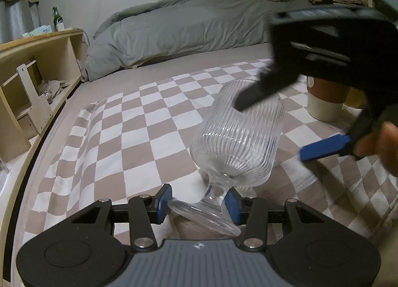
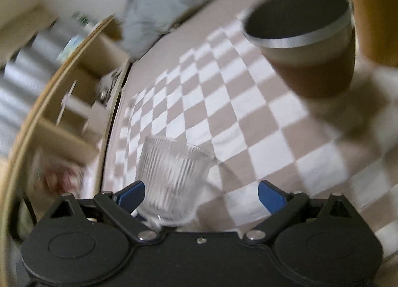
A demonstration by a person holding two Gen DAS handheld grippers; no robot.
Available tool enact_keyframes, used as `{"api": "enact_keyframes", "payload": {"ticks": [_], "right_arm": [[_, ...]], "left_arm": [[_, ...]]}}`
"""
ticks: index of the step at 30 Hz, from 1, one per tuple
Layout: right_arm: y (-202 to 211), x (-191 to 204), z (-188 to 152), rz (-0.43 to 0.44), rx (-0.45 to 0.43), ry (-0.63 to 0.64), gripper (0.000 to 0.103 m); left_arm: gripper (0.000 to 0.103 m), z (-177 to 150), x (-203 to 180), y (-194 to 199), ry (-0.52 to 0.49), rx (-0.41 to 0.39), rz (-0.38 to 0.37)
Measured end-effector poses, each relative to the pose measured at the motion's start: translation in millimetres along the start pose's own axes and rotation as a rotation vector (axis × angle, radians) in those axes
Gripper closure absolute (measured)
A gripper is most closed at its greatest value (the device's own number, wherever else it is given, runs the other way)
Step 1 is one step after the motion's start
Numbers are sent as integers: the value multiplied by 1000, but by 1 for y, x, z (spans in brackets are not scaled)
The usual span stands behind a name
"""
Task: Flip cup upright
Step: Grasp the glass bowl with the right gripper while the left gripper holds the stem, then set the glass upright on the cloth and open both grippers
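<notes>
Ribbed clear glass forms the cup (image 1: 238, 135), a footed goblet tilted on the checkered cloth (image 1: 139, 137), bowl leaning away toward the bed (image 1: 174, 30). Left of the cup's stem the left gripper (image 1: 196, 203) has one blue pad just beside the foot and the other against the stem, jaws narrow around it. Right of the cup, the right gripper (image 2: 201, 195) has wide jaws, one finger (image 1: 258, 93) over the bowl, a brown tumbler (image 1: 325, 100) beyond.
</notes>
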State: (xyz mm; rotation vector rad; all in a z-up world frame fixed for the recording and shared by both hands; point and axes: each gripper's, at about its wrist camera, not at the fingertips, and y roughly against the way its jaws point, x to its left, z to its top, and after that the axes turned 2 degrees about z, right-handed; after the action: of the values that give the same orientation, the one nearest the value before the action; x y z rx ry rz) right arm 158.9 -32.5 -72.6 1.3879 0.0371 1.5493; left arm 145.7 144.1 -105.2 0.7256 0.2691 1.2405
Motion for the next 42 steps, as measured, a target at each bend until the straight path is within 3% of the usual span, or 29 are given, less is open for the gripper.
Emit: {"api": "enact_keyframes", "payload": {"ticks": [8,10,14,18,24,28,33,38,42], "right_arm": [[-23,5,7,78,12,-120,14],[-29,3,10,95,31,-129,28],[-26,9,15,90,47,-84,28],[-9,32,19,78,9,93,29],[21,76,12,9,-150,506,29],[26,82,19,-51,-225,682,29],[22,80,21,-135,-291,875,29],[10,76,20,-148,-246,927,29],[10,77,15,-154,-259,962,29]], "left_arm": [[55,-2,-1,1,-19,-14,-4],[56,-2,0,1,-19,-15,-6],[57,-3,1,2,-10,-37,-51],[59,2,-5,1,-18,-79,-82],[59,20,-9,-13,45,-165,-138],[59,30,-10,-29,107,-199,-207],[65,34,-22,-42,92,-209,-220],[68,31,-27,-49,83,-175,-233],[67,32,-23,-46,105,-154,-221]]}}
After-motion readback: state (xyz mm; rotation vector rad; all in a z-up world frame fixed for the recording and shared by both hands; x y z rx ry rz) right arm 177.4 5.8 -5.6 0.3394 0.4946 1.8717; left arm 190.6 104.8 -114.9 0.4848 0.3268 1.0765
